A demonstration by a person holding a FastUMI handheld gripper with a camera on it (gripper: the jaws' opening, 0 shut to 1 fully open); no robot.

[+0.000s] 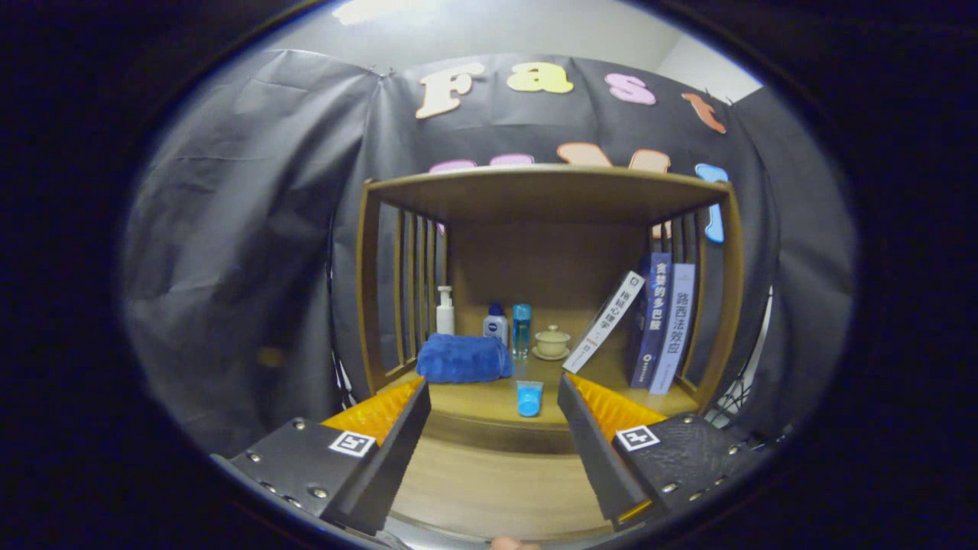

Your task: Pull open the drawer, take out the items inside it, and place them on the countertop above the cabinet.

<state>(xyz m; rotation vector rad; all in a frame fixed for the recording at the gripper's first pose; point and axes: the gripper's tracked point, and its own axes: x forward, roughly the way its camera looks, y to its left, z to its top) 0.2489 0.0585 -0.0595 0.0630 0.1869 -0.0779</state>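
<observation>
My gripper [493,397] is open, its fingers spread wide with nothing between them. Ahead stands a wooden cabinet [546,191] with an open shelf serving as countertop [474,401]. A small blue cup-like item [529,398] lies on the countertop near its front edge, just beyond and between the fingertips. Below the countertop a plain wooden drawer front [489,481] fills the space between the fingers; I cannot tell whether it is pulled out.
On the countertop sit a folded blue towel [463,357], a white pump bottle [445,312], a small blue-capped bottle [496,324], a tall blue bottle [521,328], a lidded cream cup [552,342] and three books [657,321] at the right. Slatted sides enclose it.
</observation>
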